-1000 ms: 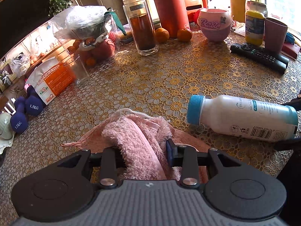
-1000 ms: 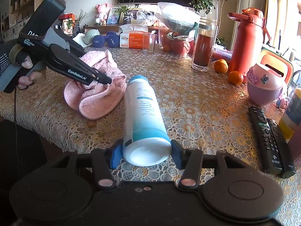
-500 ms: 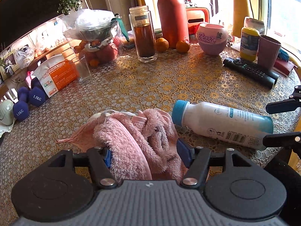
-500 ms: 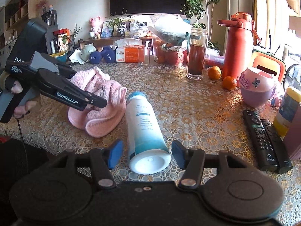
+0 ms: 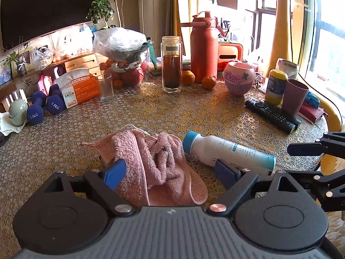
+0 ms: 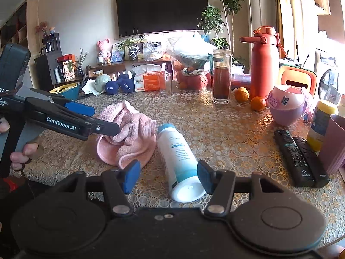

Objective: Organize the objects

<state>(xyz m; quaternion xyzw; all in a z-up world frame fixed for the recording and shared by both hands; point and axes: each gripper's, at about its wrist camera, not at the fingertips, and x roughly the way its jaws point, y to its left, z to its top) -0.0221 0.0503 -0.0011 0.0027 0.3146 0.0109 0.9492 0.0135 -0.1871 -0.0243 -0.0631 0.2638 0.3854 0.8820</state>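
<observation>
Pink towel (image 5: 155, 164) and white bottle (image 5: 226, 152) are laid on table (image 5: 194, 112), bottle base partly hidden; left claw (image 5: 170, 173) and right claw (image 6: 166, 176) are spread.

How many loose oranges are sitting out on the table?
2 in plain view: one orange between the tea jar and the red flask, another orange in front of the flask. More fruit may be hidden in the plastic bag behind.
</observation>
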